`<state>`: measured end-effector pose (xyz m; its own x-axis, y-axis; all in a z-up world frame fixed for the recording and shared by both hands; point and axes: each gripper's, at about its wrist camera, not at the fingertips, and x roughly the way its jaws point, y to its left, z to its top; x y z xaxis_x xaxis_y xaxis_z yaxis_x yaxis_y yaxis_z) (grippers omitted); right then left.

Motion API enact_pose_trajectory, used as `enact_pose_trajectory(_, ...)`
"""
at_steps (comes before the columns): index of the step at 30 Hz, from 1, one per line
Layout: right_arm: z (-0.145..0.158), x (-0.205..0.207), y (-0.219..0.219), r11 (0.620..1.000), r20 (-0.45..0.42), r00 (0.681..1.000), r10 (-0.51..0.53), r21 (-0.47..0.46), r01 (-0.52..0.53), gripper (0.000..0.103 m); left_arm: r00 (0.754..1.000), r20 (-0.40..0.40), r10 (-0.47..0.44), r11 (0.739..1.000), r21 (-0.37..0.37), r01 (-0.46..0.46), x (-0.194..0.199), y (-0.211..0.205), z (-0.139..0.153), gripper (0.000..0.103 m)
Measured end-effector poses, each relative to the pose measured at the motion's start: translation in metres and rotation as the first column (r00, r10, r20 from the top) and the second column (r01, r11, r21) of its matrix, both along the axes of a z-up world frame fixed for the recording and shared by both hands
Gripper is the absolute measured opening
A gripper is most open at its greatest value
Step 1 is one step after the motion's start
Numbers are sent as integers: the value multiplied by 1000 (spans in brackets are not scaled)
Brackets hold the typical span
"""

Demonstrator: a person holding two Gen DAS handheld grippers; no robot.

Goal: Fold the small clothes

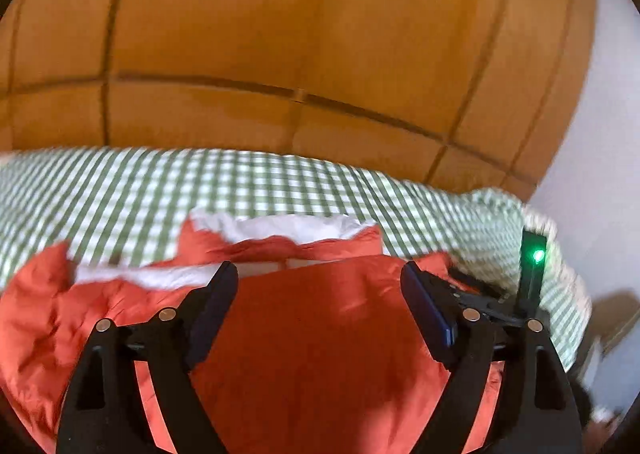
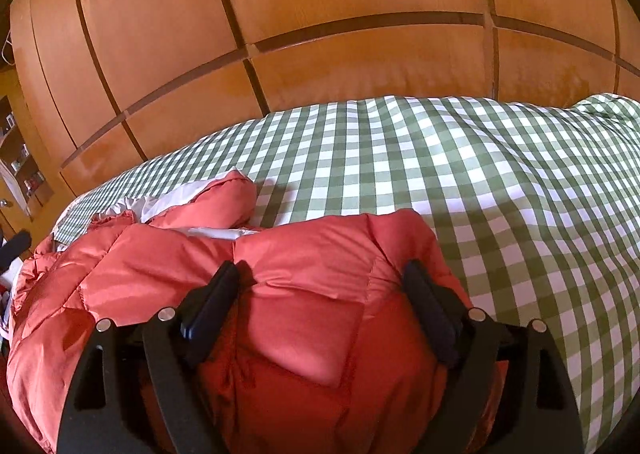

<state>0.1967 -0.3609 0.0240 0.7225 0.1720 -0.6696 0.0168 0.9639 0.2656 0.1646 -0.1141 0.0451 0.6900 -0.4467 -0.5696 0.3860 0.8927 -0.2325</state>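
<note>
Hovering over the red padded jacket [image 2: 304, 294] on the green-checked bedcover [image 2: 480, 181], we hold the left gripper [image 1: 320, 286] and right gripper [image 2: 320, 286] with jaws spread, gripping nothing.

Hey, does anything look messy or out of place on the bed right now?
Nothing looks spilled or damaged. The red puffy jacket lies rumpled on the green checked bedcover, its white lining showing at the far edge, so it is not folded flat yet. The left gripper and right gripper are both open over it.
</note>
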Motion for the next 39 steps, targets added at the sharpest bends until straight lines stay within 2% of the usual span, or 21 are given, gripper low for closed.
enact_pose_trajectory(2,0,-1,0,1000,3,1000,0,3,0,85,1000,-18,9,995,98,-7,13,-17,-13,85)
enact_pose_trajectory(3,1,-1,0,1000,4,1000,-1,4,1,85,999,-44,21,988,157,-14,25,-25,-29,85)
enact_pose_trajectory(4,1,-1,-1,1000,7,1000,-3,10,3,85,997,-67,33,982,185,-20,35,-27,-44,88)
enact_pose_trajectory(5,1,0,-3,1000,11,1000,-7,22,7,85,994,-100,38,985,173,-20,44,-24,-57,94)
enact_pose_trajectory(6,1,0,-6,999,14,1000,-9,40,9,86,989,-143,31,993,114,-15,54,-17,-67,95)
enact_pose_trajectory(8,1,1,-8,999,11,1000,-9,52,9,87,987,-157,18,997,72,-6,61,-12,-73,96)
enact_pose_trajectory(17,3,2,-6,999,17,1000,-4,40,4,89,990,-142,13,996,88,0,55,-21,-80,97)
enact_pose_trajectory(19,6,-4,-7,999,52,999,0,49,-2,91,991,-133,27,994,109,-12,48,-20,-75,97)
enact_pose_trajectory(21,15,-19,-12,996,142,990,-1,84,-12,101,992,-125,32,993,114,-18,39,-13,-68,97)
enact_pose_trajectory(23,21,-30,-18,995,184,982,-31,98,13,101,990,-137,40,994,107,-26,31,-1,-61,97)
enact_pose_trajectory(24,24,-33,-19,995,182,982,-52,92,36,101,989,-138,58,994,100,-44,26,10,-56,97)
enact_pose_trajectory(26,32,-36,-17,991,110,985,-132,25,130,101,988,-121,95,992,98,-83,20,27,-50,97)
enact_pose_trajectory(28,41,-38,-9,983,85,981,-174,-43,178,101,982,-93,167,981,112,-156,14,53,-44,97)
enact_pose_trajectory(31,45,-38,5,977,119,979,-166,-115,180,101,969,-66,238,963,148,-227,13,86,-48,97)
enact_pose_trajectory(33,38,-30,14,973,88,984,-153,-163,165,101,960,-102,261,958,152,-244,20,104,-60,97)
enact_pose_trajectory(36,17,-8,20,972,-47,990,-131,-205,119,101,962,-122,245,965,131,-229,26,109,-77,99)
enact_pose_trajectory(39,18,-10,15,971,-50,987,-154,-195,142,101,963,-130,235,969,116,-220,32,112,-81,99)
